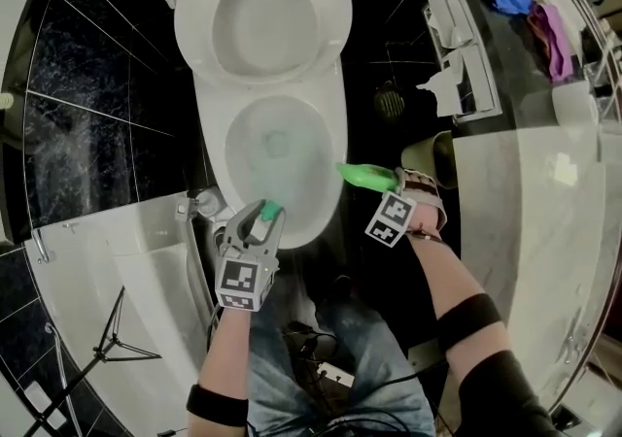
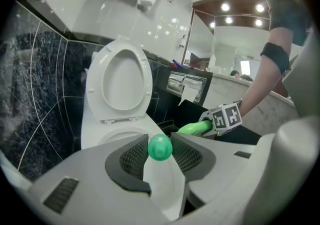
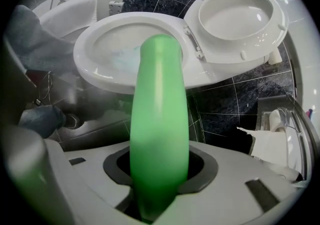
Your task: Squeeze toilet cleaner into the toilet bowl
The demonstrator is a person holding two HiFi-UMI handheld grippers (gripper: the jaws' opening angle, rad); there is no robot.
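Head view, left hand-held gripper [image 1: 260, 223] outstretched (clamping bottle [image 1: 269, 210])

The toilet [image 1: 204, 85] is white, the water in it faintly teal. The bottle [image 2: 162, 186] is white with a green cap [image 2: 160, 147]. The stick [image 3: 159, 119] is plain bright green. The left tool [image 1: 264, 217] and right tool [image 1: 387, 183] are grey with dark pads, and their cubes [image 1: 243, 282] carry black-and-white squares. The wall tiles [image 1: 78, 76] are speckled black with thin white joints. The jeans [image 1: 292, 367] are blue.
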